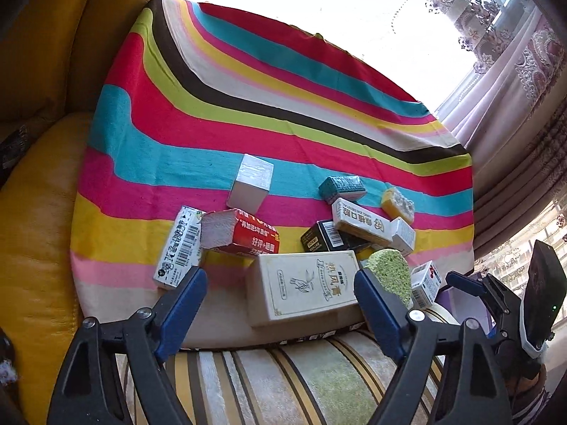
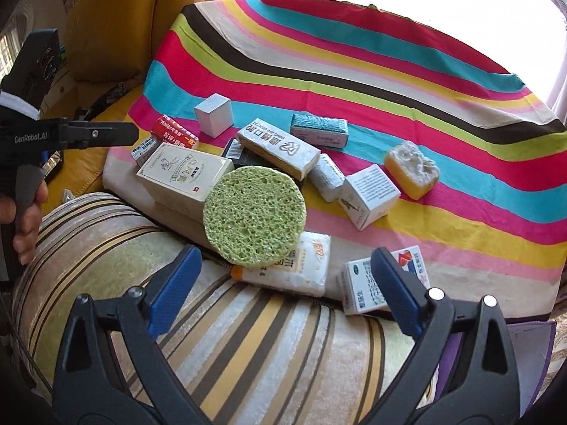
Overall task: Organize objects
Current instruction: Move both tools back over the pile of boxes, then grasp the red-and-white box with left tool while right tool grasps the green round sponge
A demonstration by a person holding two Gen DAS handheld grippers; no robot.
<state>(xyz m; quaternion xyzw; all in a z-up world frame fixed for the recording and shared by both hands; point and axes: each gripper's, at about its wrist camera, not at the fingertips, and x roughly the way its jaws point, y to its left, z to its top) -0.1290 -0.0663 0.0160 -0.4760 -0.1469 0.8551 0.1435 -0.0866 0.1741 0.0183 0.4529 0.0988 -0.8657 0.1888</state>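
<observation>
A pile of small boxes and sponges lies on a striped cloth (image 1: 248,106). My left gripper (image 1: 280,283) is open, its fingers either side of a cream box (image 1: 304,283). A round green sponge (image 1: 389,272) leans by its right finger. My right gripper (image 2: 287,265) is open and empty, just in front of the green sponge (image 2: 253,216) and a white packet (image 2: 301,265). A white-blue box (image 2: 368,283) lies by its right finger. Further back are a white cube (image 2: 214,115), a red box (image 2: 173,132), a teal sponge (image 2: 319,129) and a yellow sponge (image 2: 413,170).
The cloth covers a table (image 2: 354,53) between a yellow sofa (image 1: 35,212) and curtains (image 1: 514,88). A striped cushion (image 2: 248,336) lies under both grippers at the near edge. The far half of the cloth holds nothing.
</observation>
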